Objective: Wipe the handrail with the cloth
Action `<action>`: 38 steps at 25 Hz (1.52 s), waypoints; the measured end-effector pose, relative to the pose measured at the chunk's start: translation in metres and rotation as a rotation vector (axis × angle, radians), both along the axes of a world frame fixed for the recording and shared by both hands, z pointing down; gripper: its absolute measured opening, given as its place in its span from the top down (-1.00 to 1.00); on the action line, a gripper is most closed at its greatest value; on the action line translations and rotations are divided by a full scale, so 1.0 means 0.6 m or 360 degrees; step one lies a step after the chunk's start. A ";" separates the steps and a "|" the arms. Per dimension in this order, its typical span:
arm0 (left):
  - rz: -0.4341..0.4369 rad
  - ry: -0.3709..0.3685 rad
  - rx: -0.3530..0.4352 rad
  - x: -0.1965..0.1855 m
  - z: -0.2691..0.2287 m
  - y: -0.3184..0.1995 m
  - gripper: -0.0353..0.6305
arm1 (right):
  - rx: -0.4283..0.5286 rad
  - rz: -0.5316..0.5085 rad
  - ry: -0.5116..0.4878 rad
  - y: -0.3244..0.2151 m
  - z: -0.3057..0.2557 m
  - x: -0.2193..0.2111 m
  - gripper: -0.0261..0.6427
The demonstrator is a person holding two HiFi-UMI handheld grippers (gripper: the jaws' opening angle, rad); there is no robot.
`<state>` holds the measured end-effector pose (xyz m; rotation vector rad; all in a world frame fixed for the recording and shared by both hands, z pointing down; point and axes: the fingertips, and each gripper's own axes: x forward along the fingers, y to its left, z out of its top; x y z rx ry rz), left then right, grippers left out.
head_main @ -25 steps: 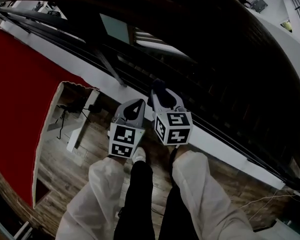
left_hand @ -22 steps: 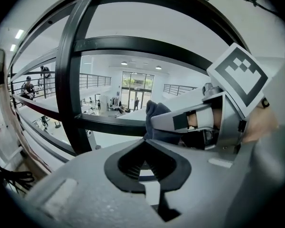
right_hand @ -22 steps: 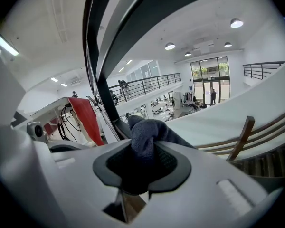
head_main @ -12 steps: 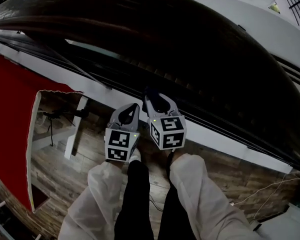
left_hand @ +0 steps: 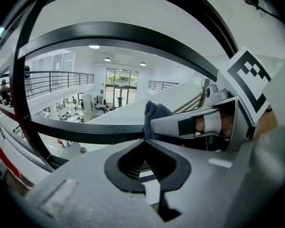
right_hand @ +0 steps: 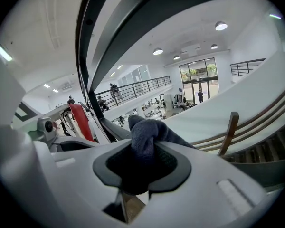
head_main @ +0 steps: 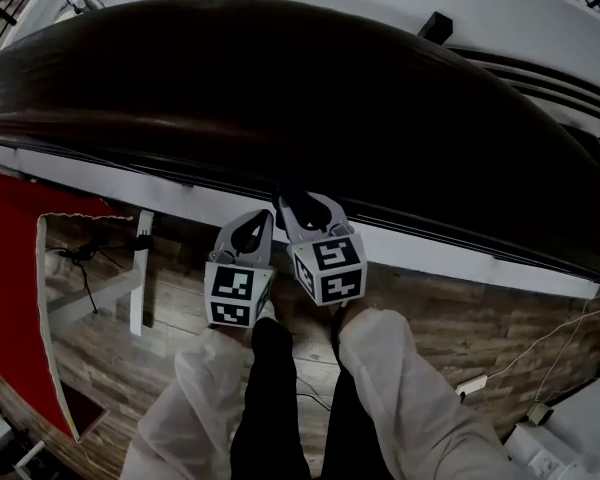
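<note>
The dark wooden handrail [head_main: 280, 78] sweeps across the top of the head view. Just under it, my two grippers are side by side. My right gripper [head_main: 292, 200] is shut on a dark blue-grey cloth [right_hand: 145, 132], which bunches up out of its jaws in the right gripper view. The cloth [left_hand: 156, 114] also shows at that gripper's tip in the left gripper view. My left gripper [left_hand: 145, 140] is shut with nothing in it; in the head view this left gripper [head_main: 263, 220] sits a little lower. Black railing bars [left_hand: 109, 34] arch over both gripper views.
A white ledge [head_main: 430, 253] runs below the handrail, over a wooden floor [head_main: 430, 318]. A red wall [head_main: 5, 268] stands at the left. A cable and plug strip [head_main: 470, 383] lie at the right. Beyond the railing is a bright hall [left_hand: 104, 94] far below.
The handrail now fills much more of the top of the head view, and both grippers sit slightly higher, closer under it. They stay side by side, the cloth still held.
</note>
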<state>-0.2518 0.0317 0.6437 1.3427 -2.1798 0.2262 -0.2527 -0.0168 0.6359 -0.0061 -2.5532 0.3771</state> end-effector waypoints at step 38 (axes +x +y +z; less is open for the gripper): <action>0.0413 0.0017 -0.0001 0.278 -0.013 -0.286 0.90 | 0.0026 0.0410 -0.0010 -0.296 -0.005 0.307 0.65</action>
